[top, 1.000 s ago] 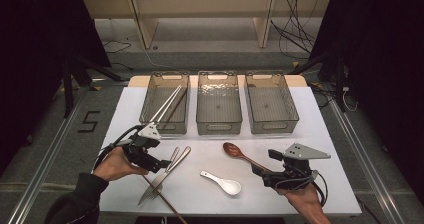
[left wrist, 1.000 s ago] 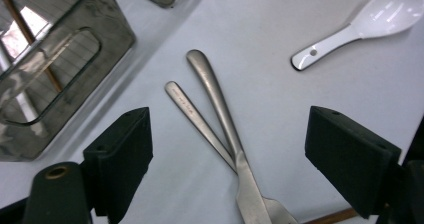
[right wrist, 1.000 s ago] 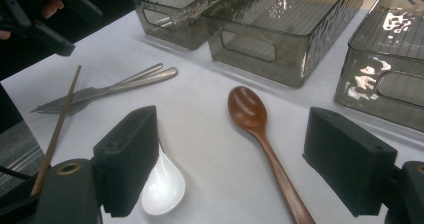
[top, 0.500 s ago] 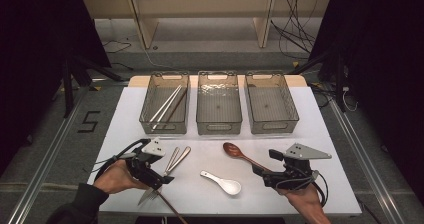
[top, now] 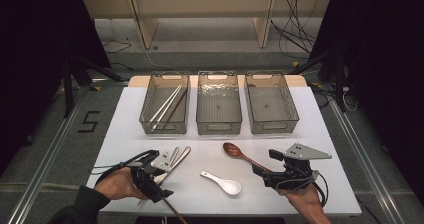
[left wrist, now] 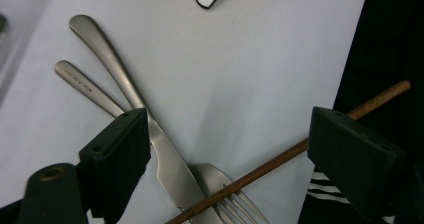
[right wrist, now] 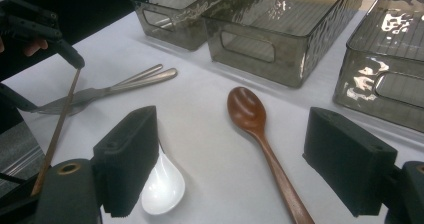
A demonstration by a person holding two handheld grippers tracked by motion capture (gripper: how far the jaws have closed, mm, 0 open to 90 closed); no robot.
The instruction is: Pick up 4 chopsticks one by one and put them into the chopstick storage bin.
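On the white counter, the left gripper is spread wide, grasping nothing, above one wooden chopstick that lies across one knife and one fork. Rightward lie one white spoon and one wooden spoon, whose handle runs between the released right gripper. Three clear bins stand behind; the leftmost holds several chopsticks.

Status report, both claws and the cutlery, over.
Left claw open over wooden chopstick, which lies across knife and fork. Right claw open around wooden spoon. Nothing blocking.
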